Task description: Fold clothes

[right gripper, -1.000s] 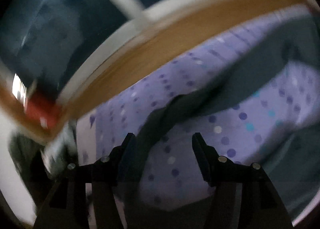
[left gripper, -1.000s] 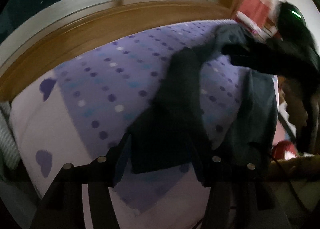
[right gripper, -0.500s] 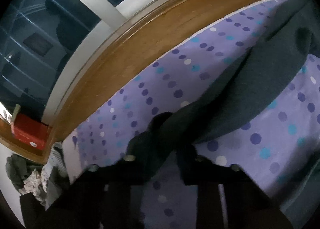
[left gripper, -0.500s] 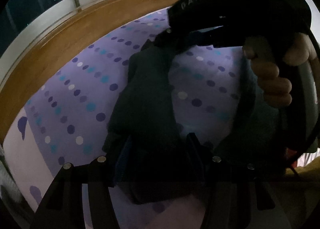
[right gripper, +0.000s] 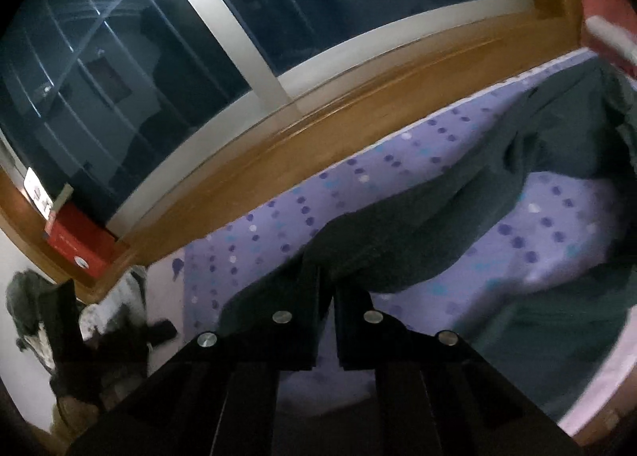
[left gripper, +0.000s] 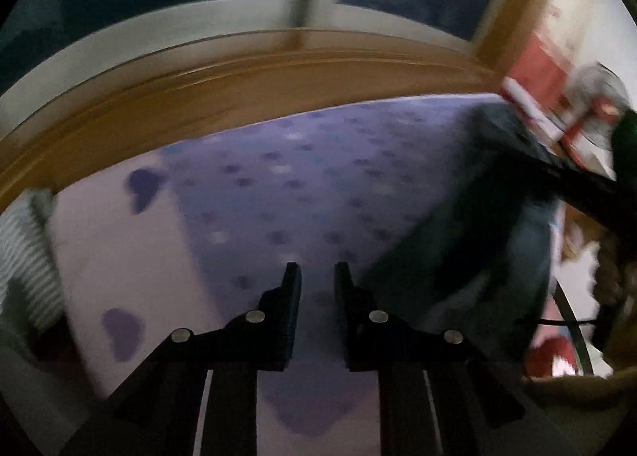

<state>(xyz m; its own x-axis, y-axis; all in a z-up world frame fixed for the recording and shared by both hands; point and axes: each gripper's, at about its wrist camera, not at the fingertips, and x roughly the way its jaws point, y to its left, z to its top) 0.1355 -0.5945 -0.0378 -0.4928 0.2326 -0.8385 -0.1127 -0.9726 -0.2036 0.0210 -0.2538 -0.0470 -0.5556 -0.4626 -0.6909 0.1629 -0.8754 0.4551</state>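
Note:
A dark blue-grey garment lies stretched across the purple dotted bedsheet. My right gripper is shut on one end of the garment, and the cloth runs from its fingertips up to the right. In the left wrist view the garment hangs at the right, held up by the other gripper's black body. My left gripper is empty over the bedsheet, its jaws standing a narrow gap apart. The left view is blurred.
A wooden window ledge and dark window run behind the bed. A red box sits on the ledge at left, above a heap of clothes. Striped cloth lies at the bed's left edge. Red items stand at right.
My left gripper has let go of the garment, narrowed its jaws and swung left over bare sheet. My right gripper has closed on the garment's end and still holds it.

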